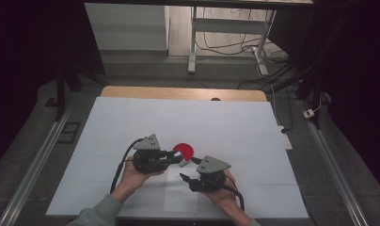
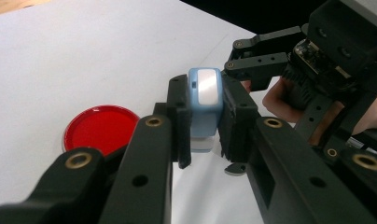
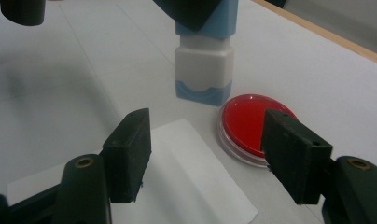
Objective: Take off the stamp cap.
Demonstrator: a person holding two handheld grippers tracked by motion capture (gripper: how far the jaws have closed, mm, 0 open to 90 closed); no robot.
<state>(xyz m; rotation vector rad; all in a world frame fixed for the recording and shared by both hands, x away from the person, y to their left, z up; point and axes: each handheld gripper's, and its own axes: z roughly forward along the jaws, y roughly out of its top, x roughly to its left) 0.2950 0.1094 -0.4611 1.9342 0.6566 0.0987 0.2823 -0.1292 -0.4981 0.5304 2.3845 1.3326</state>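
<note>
in left claw [image 2: 205,122], boxy blue-white plastic bottle [image 2: 205,105]

We see the high view dim, its corners falling to black. The gripper views are brighter but soft, with glare on the white table [image 2: 84,51] and blurred near jaws.

Two black grippers, left [image 1: 178,157] and right [image 1: 190,169], each with grey three-cornered plate, brass screws on jaws, black cable behind; grey-green sleeve [image 1: 98,213] on left arm.
</note>
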